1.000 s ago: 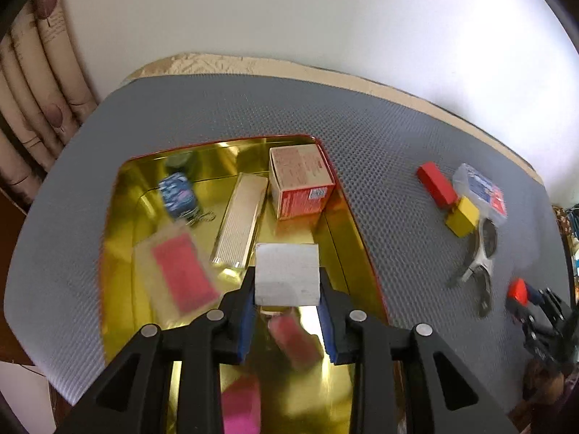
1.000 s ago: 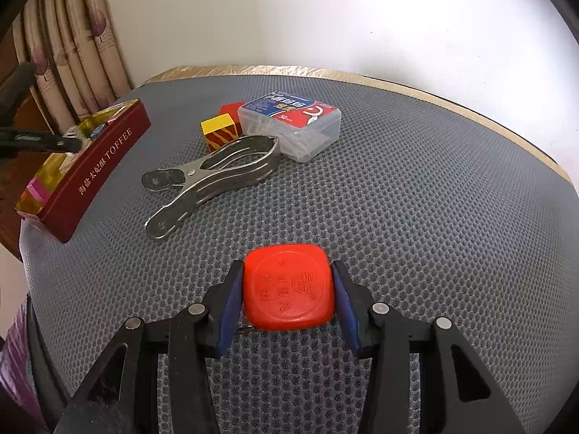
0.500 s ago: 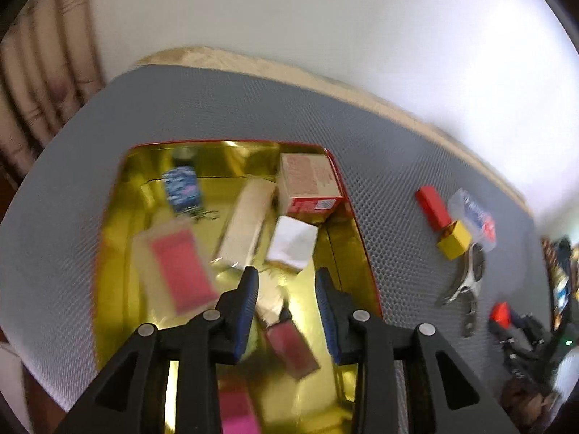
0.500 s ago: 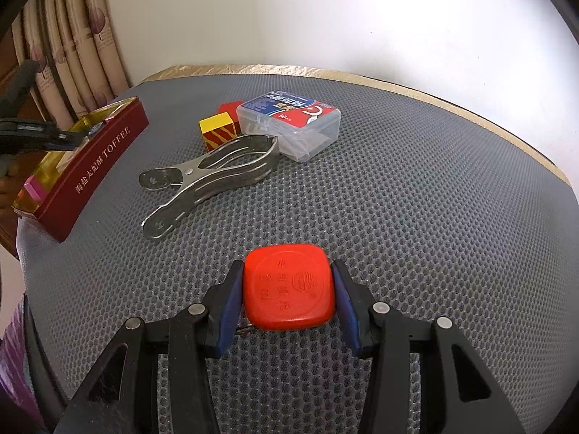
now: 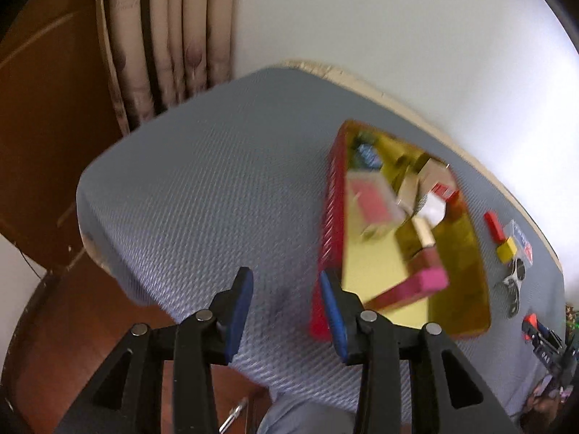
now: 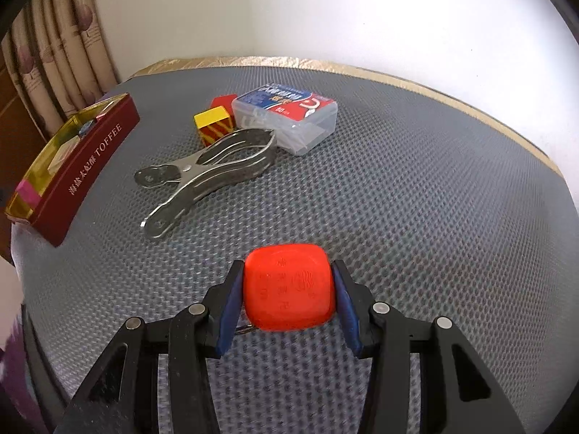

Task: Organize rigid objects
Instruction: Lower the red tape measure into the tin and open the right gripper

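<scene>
My left gripper [image 5: 284, 313] is open and empty, above the grey mat to the left of the red toffee tin [image 5: 331, 217]. The tin's gold inside holds several items, among them a white block [image 5: 434, 209] and a pink block [image 5: 430, 278]. My right gripper [image 6: 287, 298] is shut on a red rounded square object [image 6: 287, 287], just above the mat. In the right wrist view the tin [image 6: 90, 166] stands at the far left. A metal clamp [image 6: 206, 170], a yellow block [image 6: 213, 124], a red block [image 6: 223, 103] and a clear plastic box [image 6: 289, 117] lie beyond the gripper.
The grey mesh mat [image 6: 398, 199] covers the table. A curtain [image 5: 166, 36] and wooden furniture [image 5: 47, 108] stand at the left. The table's left edge [image 5: 105, 249] is close to my left gripper. A white wall is behind.
My left gripper let go of the white block into the tin, opened, and swung left away from the tin. The right gripper holds the red object almost still.
</scene>
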The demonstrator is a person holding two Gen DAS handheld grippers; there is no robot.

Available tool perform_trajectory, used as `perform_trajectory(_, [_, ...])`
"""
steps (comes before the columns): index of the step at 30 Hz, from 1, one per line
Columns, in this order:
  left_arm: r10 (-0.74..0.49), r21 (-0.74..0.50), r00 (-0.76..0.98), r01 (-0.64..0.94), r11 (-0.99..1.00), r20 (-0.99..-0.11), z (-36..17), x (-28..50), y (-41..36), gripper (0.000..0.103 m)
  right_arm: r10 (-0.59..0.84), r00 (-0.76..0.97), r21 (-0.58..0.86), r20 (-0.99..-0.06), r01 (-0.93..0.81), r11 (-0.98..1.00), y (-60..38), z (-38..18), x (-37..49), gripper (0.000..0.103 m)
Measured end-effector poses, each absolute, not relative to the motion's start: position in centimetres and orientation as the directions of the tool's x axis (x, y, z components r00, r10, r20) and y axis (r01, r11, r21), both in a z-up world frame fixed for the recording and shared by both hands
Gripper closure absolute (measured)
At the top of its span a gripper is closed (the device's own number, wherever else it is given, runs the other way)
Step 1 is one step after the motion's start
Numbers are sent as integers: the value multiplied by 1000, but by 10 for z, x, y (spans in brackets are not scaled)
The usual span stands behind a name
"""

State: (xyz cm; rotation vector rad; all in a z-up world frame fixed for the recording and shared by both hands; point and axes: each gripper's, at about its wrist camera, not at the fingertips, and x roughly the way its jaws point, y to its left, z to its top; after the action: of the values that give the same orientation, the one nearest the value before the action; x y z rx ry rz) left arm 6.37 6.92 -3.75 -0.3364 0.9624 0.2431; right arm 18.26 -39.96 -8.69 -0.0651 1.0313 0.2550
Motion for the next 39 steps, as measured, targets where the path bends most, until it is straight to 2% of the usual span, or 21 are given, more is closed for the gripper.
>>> perform_trajectory(5, [2, -223, 547, -344, 912, -837, -46, 60, 65, 64, 218, 445, 124, -869, -230, 965, -381, -74, 173, 59])
perform_trajectory(9, [24, -190, 553, -328, 925, -833, -42, 58, 58, 64, 295, 447, 201, -845, -246, 948, -359, -51, 167, 59])
perform_trajectory(14, [-9, -213, 542, -315, 925, -840, -43, 59, 56, 64, 398, 424, 253, -813, -358, 899, -297, -17, 170, 59])
perform_trajectory(18, [-6, -226, 549, -333, 916, -836, -39, 56, 61, 64, 444, 394, 222, -805, -495, 840, -230, 0, 169, 59])
perform_trajectory(25, [-9, -216, 547, -315, 924, -837, -38, 55, 57, 64, 441, 301, 182, -845, -613, 768, -139, -19, 181, 59])
perform_trajectory(34, [-17, -218, 527, -320, 922, -850, -44, 59, 62, 64, 445, 217, 215, -869, -645, 733, -73, -43, 209, 59])
perform_trajectory(39, [-32, -235, 507, -342, 910, -861, -51, 61, 68, 64, 428, 233, 188, -873, -650, 736, -52, -51, 218, 59])
